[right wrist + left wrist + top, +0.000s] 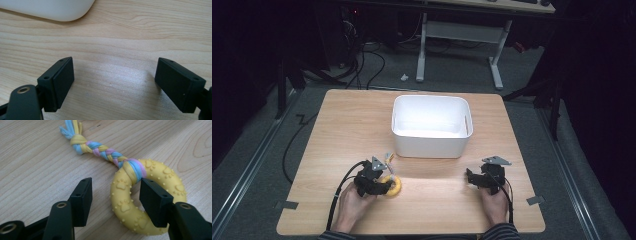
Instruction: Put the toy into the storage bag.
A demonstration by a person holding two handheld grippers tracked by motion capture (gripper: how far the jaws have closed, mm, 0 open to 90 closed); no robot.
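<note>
Left gripper (115,195): jaws apart, straddling one side of the yellow paw-print ring toy (130,210), which lies flat on the wooden table (342,125) near its front left; the toy's braided rope tail (105,151) extends away from the ring. Right gripper (113,82): jaws wide, holding nothing, above bare wood at front right; white bin (431,145) stands at table centre, apart from both.

Your left hand (352,204) holds the left gripper (384,181) low near the table's front edge, jaws spread wide. Your right hand (493,204) holds the right gripper (471,178) level with it, jaws wide apart, gripping nothing.
</note>
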